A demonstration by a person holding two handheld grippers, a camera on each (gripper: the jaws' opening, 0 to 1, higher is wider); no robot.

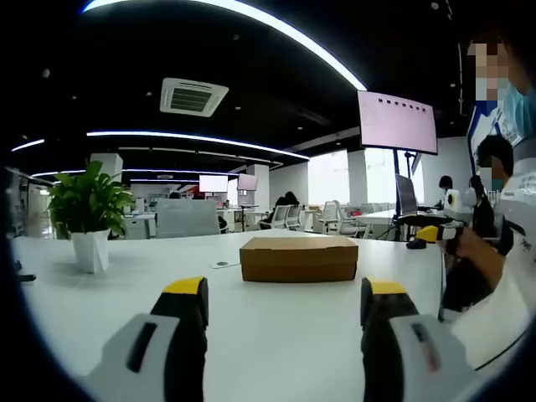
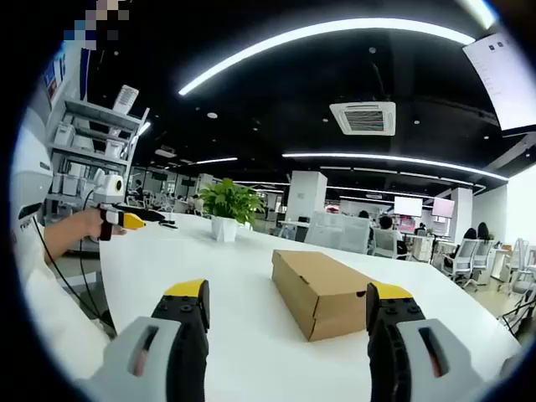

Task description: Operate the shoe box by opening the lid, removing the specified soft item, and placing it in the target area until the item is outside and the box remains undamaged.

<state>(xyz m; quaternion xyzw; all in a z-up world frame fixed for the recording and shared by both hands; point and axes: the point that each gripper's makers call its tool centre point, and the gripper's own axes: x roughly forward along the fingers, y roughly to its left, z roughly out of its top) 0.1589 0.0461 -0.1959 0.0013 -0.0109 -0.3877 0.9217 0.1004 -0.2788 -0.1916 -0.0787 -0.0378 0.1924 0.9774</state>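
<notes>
on the white tabletop the box sits out toward the middle, well apart from every edge i can see, lid flat and shut. by my reading nothing of the task is done: the lid is yet to be lifted, the soft item is out of sight, presumably inside, and i cannot pick out a marked target area.

my left gripper is spread wide with nothing between the jaws, aimed at the box's long side from short of it. my right gripper is likewise wide open and empty, looking at a corner of the box, which lies near its right jaw but not touching.

a plant stands by the far left edge in the left gripper view, and a small disc lies just beside the box.
</notes>
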